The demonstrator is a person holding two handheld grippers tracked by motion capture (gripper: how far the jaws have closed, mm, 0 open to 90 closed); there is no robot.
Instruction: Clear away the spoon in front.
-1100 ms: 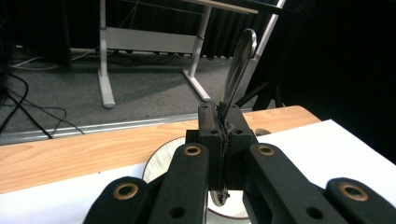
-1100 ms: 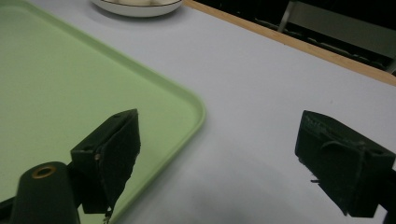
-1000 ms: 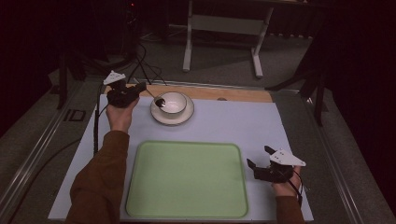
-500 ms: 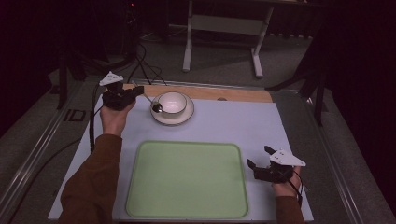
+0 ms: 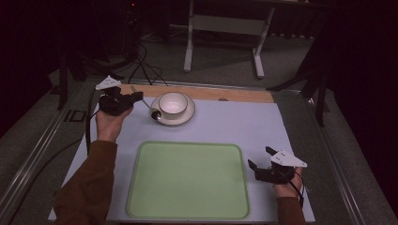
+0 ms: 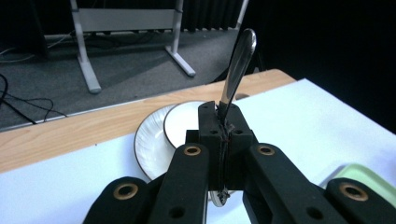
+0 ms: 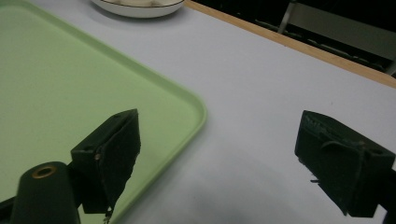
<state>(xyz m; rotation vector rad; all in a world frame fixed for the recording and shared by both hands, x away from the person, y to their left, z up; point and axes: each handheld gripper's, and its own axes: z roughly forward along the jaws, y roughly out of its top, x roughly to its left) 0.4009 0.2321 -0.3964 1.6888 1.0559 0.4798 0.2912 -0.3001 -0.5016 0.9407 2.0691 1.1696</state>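
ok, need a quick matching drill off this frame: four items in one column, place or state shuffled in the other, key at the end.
1. spoon
2. cup
3. tray
4. right gripper

a. jaws wide apart, nothing between them
b. pale green, lying bare near the person
c. clamped in the left gripper
d. standing on the saucer

Pairs: 1-c, 2-d, 3-b, 4-a

Spoon [image 6: 237, 65] bowl end hidden behind left gripper [image 6: 220, 123] jaws in left gripper view; same jaws cover part of the saucer [image 6: 154, 144] and cup [image 6: 184, 122]. Right gripper view: saucer [image 7: 140, 8] cut by top edge, green tray [image 7: 70, 79] cut left. High view: spoon [image 5: 146, 104] tiny, grip point unreadable.
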